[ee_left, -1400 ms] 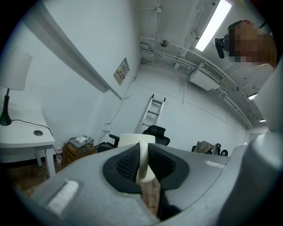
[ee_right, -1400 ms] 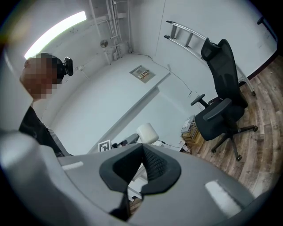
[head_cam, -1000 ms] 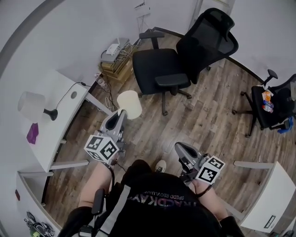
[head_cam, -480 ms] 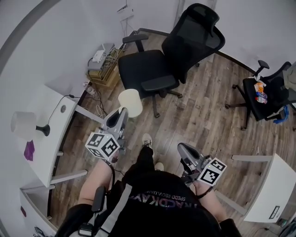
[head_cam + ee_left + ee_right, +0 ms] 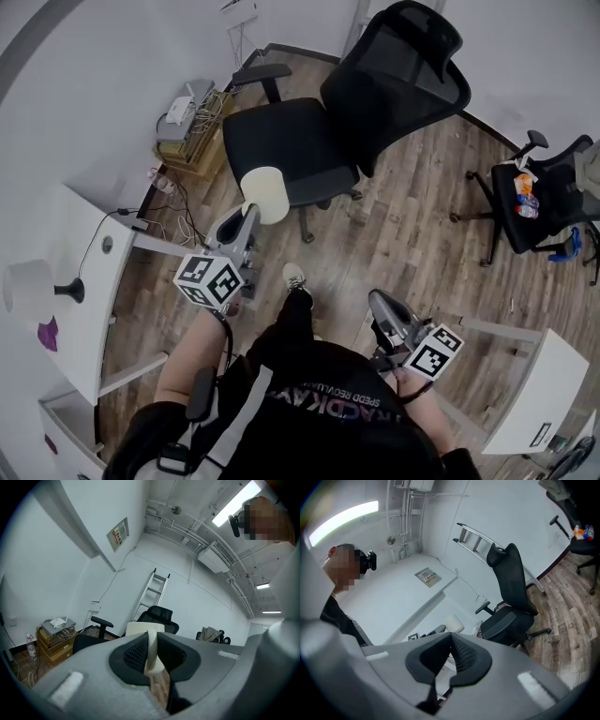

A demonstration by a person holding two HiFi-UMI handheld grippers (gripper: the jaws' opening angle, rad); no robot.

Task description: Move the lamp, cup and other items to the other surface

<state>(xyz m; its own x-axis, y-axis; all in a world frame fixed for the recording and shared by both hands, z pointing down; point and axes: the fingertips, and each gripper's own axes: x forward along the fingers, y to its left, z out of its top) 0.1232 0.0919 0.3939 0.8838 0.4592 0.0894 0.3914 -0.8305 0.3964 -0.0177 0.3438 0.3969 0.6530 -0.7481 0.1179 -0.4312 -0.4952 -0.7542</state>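
The cream cylindrical cup [image 5: 265, 194] looks smooth, matt ceramic; the brown plank floor [image 5: 412, 234] shows low-sheen wood grain; the black office chair [image 5: 281, 155] has a cloth seat and mesh back; the white desk at left [image 5: 94, 319] is smooth.

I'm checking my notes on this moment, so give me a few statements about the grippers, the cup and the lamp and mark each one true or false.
1. The left gripper grips the cream cup by its handle. True.
2. The right gripper carries the lamp. False: its jaws are together and empty; the lamp stands on the white desk.
3. A black office chair stands beyond the cup. True.
4. The purple item lies on that chair's seat. False: it lies on the white desk beside the lamp.
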